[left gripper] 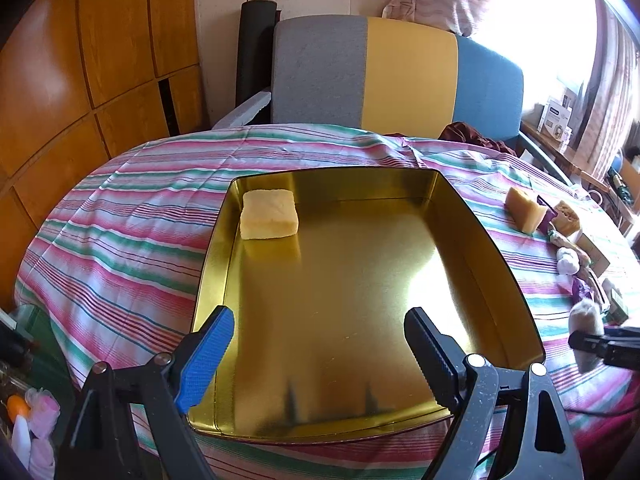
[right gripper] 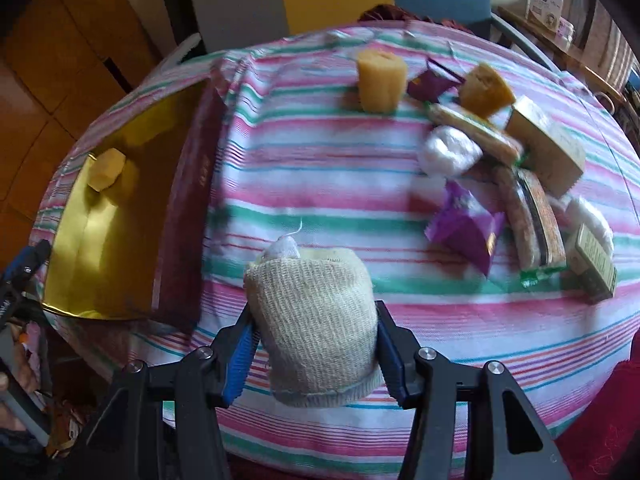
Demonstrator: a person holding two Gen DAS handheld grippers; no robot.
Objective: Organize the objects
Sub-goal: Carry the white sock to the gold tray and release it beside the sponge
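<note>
Pouch pinched between right gripper fingers, lifted above striped cloth. Tin to the left, one yellow block in its far corner. Left gripper over the tin's near end, fingers spread, nothing between them. Sponges, packets and boxes clustered to the right on the counter.
</note>
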